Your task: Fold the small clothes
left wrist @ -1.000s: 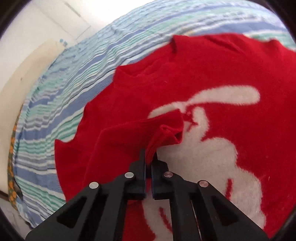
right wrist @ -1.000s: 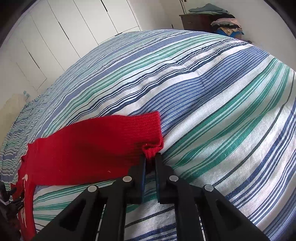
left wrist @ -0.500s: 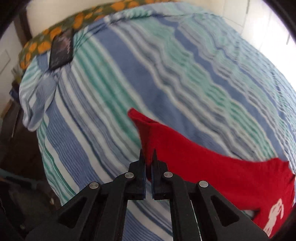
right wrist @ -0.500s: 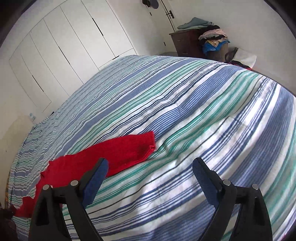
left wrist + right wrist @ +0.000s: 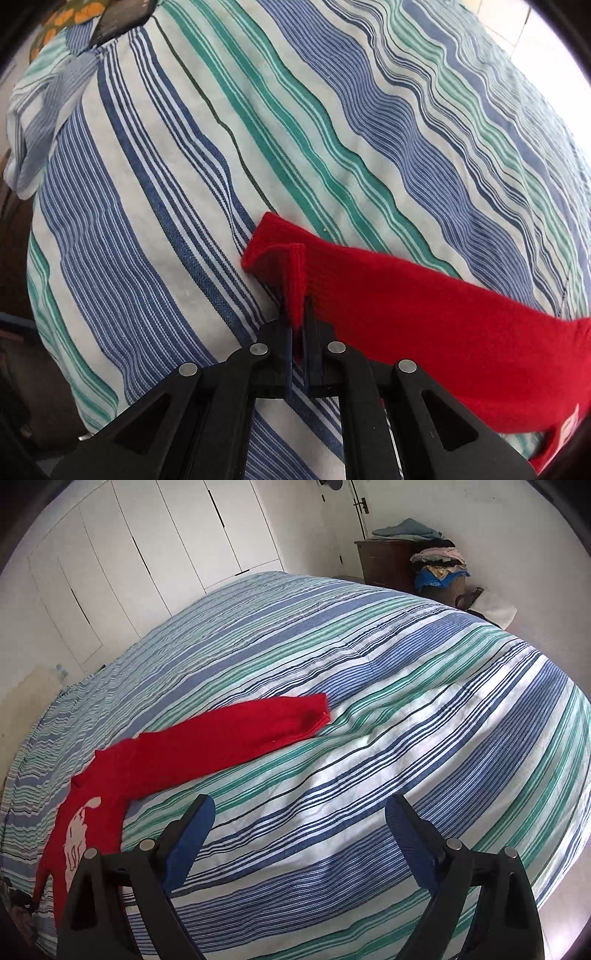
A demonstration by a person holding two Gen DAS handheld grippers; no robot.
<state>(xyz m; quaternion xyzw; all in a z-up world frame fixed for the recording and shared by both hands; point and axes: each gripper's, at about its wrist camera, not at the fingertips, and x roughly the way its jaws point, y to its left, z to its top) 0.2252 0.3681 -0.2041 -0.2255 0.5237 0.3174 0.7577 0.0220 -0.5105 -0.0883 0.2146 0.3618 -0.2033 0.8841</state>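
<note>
**Lay the L sleeve flat before letting go**

Red sweater (image 5: 207, 746) lies on the striped bed cover (image 5: 388, 686), front up w/ a white motif showing near its lower body. One sleeve is already stretched straight out across the cover, cuff lying flat & free. Right tongs (image 5: 299, 834) are released, jaws spread wide w/ nothing between them, hovering above bare cover well apart from that cuff.

Left tongs (image 5: 298, 325) are clenched on the other sleeve's cuff (image 5: 295, 280): a narrow ridge of ribbed knit stands up between the pads, rest of the sleeve trails off to the right along the bed. The cuff end beside the pinch is curled over, not flat.

Judged step: spreading the sleeves out, prep for folding. To do it well:

- Keep light tension along the sleeve so it lies straight, no twist.
- Lower the cuff to the cover before opening; dropping it from height prob. leaves that curl in.
- Knit is soft & stretchy, so don't overpull or the body will drag & skew.
- Open slowly, lift straight off so the pads don't snag the ribbing.
- Right side has nothing to hold; could pin the body if it starts sliding.
</note>
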